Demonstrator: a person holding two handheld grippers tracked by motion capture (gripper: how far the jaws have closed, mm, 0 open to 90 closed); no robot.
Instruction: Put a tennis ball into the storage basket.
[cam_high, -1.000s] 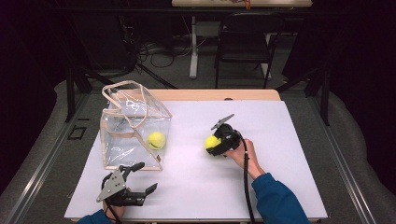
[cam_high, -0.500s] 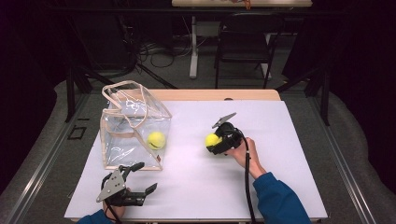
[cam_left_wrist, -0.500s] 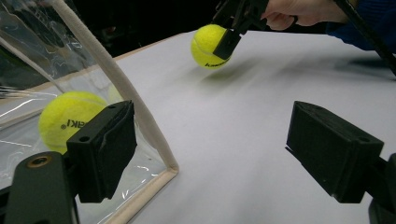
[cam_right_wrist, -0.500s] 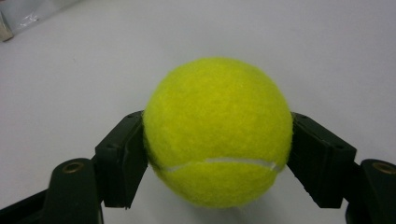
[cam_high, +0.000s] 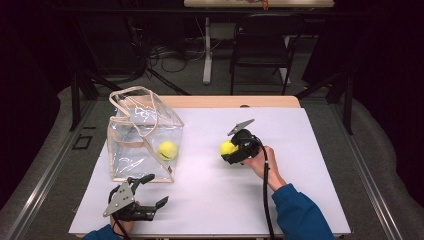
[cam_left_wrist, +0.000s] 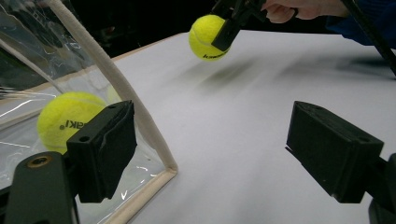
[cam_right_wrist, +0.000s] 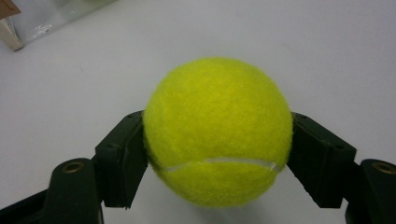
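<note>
A yellow tennis ball hangs a little above the white table, and my right gripper is shut on it, one pad on each side. A second tennis ball lies inside the clear plastic bag at the table's left. My left gripper rests low near the front left edge, just in front of the bag. Its jaws stand wide open with nothing between them.
The white table top has free room at the centre and right. The bag's beige handles stand up over its mouth, and its beige edging rises close by my left gripper. A chair and cables lie beyond the far edge.
My right gripper with its ball has shifted only slightly. The left gripper and the bag have stayed where they were.
</note>
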